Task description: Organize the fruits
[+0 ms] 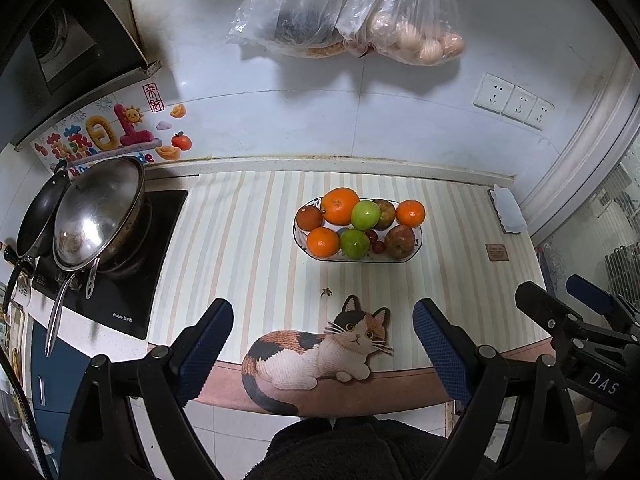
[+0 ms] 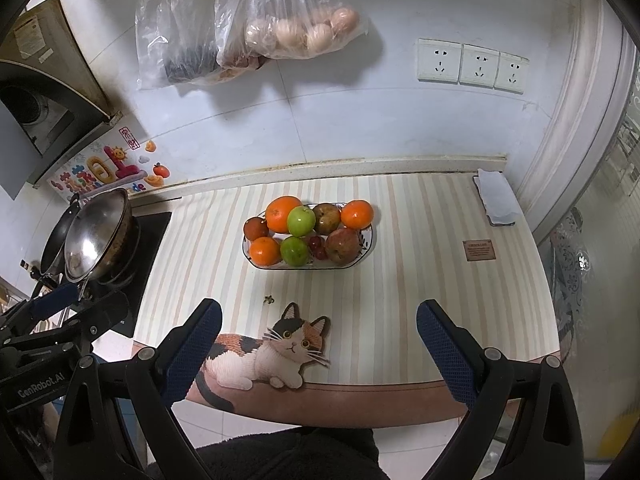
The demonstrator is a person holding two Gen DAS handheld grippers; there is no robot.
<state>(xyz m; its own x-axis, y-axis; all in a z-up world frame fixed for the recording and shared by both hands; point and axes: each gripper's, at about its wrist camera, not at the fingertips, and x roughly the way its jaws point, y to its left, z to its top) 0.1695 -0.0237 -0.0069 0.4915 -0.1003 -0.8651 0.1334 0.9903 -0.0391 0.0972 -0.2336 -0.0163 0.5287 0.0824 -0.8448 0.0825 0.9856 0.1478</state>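
Note:
A shallow fruit plate stands on the striped counter mat, holding oranges, two green apples, reddish-brown apples and small red grapes. My left gripper is open and empty, held above the counter's front edge, well short of the plate. My right gripper is open and empty, also near the front edge, to the right of the left one.
A lidded wok and a pan stand on the induction hob at left. Bags of eggs hang on the wall. A folded white cloth lies at the right end. A cat picture marks the mat's front.

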